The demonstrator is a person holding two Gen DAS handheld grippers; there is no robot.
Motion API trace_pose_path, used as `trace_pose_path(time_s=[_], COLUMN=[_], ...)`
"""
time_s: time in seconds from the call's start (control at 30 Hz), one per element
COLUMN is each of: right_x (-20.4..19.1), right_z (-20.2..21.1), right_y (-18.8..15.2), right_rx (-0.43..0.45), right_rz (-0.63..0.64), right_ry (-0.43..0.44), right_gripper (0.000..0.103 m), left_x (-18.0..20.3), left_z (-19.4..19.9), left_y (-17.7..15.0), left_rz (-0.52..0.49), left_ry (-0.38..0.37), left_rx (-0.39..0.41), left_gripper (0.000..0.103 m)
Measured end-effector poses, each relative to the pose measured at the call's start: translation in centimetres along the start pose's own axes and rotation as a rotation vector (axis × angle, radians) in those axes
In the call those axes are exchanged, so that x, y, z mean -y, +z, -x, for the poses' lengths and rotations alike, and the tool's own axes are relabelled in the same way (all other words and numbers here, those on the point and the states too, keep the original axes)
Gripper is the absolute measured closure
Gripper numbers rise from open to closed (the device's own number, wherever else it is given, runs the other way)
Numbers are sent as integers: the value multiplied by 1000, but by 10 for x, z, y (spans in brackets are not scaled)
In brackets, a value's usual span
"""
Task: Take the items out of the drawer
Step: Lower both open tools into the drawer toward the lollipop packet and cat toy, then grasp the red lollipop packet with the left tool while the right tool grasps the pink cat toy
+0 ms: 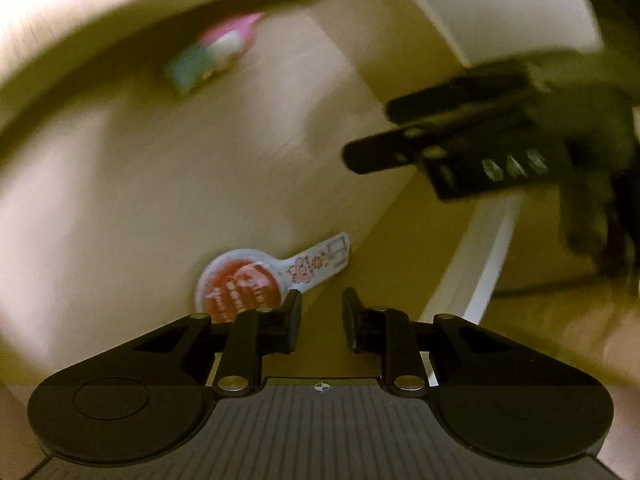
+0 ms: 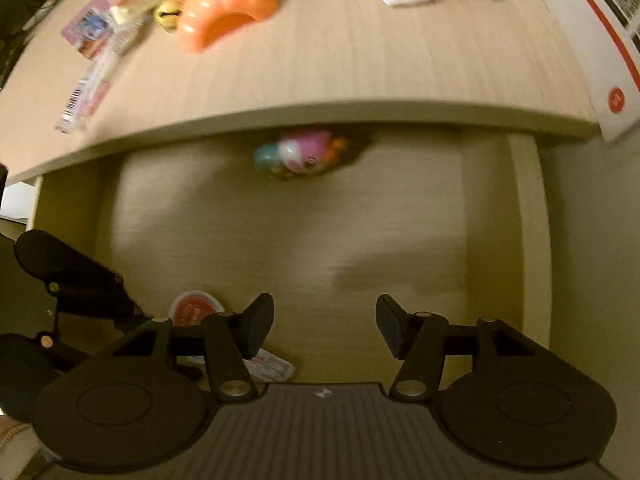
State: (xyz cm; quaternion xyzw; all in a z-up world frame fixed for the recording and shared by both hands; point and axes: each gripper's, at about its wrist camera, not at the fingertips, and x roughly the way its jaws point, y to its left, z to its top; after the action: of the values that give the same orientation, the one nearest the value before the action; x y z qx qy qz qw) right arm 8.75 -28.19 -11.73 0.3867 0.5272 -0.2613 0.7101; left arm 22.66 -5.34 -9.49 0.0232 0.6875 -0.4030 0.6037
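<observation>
Pale wood grain lines the open drawer [image 2: 280,240] that fills both wrist views, under the front edge of a cluttered desk [image 2: 340,60]. From the left wrist, a round red-and-white foil-lidded cup [image 1: 236,284] with a long printed tab lies low and left of centre on the drawer floor, just beyond the left finger of the left claw [image 1: 322,320], partly hidden by it. A blurred pink-and-teal toy [image 1: 218,50] sits well apart at the upper left, near the back of the drawer. The left claw's jaws stand narrowly apart, with nothing between them. At the right of that frame the right claw [image 1: 368,136] hangs over the drawer, smeared by motion.

From the right wrist, the left claw [image 2: 132,308] shows at lower left, beside the foil-lidded cup. The toy lies at upper centre, partly tucked under the desk edge. The right claw's jaws stand about half open and empty above bare drawer floor. On the desk, an orange plastic piece [image 2: 224,12] rests at upper left, a white carton [image 2: 608,40] at the right edge.
</observation>
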Motion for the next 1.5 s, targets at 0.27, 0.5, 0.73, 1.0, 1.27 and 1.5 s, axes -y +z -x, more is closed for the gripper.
trace_pose_path(time_s=[0.27,0.5,0.73,1.0,1.27,1.5], right_x=[-8,-2,-7,-2,-11,-38], right_z=[-37,-27,-39,-30,-53,-67], right_y=[-11,-8,-12,-11,-13,-5], right_rx=[11,24,12,-27,-234,-280], right_rz=[-45,-27,21,29,-14,96], right_ry=[-39,-60,-64,-45,116,28], right_gripper=[43,43,41,38,45,62], left_x=[-3,-9,17,5,-14,-26], left_z=[-8,24,28,24,48,68], left_y=[3,5,-16,-12,-31,-43], left_rz=[62,20,-333,-301,-134,-70], left_ry=[60,278,215,170,409,432], left_rx=[58,266,173,56,176,300], left_gripper=[92,88,87,87,87,87])
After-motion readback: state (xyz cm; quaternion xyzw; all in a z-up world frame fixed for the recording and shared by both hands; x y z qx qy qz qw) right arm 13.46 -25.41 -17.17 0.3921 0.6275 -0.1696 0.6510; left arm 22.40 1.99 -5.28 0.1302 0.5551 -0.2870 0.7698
